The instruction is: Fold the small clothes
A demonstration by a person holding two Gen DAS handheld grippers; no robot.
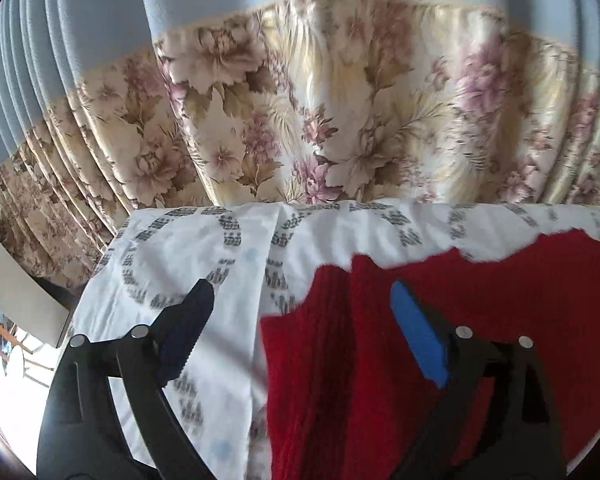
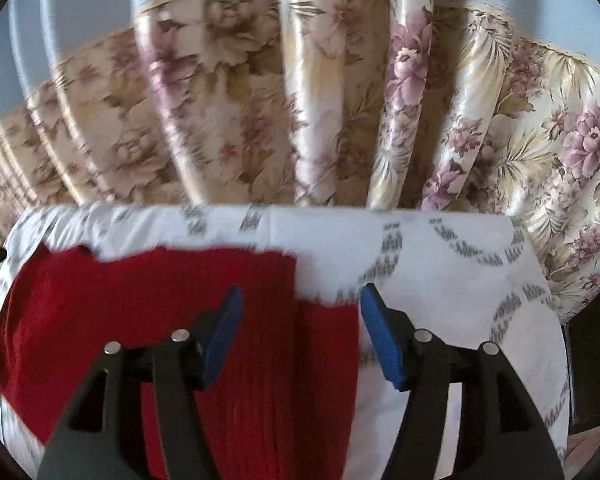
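Two grippers, left gripper (image 1: 300, 316) and right gripper (image 2: 300, 320), hover wide open over the red knit garment (image 2: 140, 300) (holding nothing) lying on the patterned sheet (image 2: 440, 280); a shallow pinch could snag sheet too.

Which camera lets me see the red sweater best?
The right wrist view: the red sweater spreads wide there, with its far edge and right edge both visible on the white patterned cloth. The left wrist view shows only its left part, cut off at the picture's right side and partly hidden behind the open tongs.
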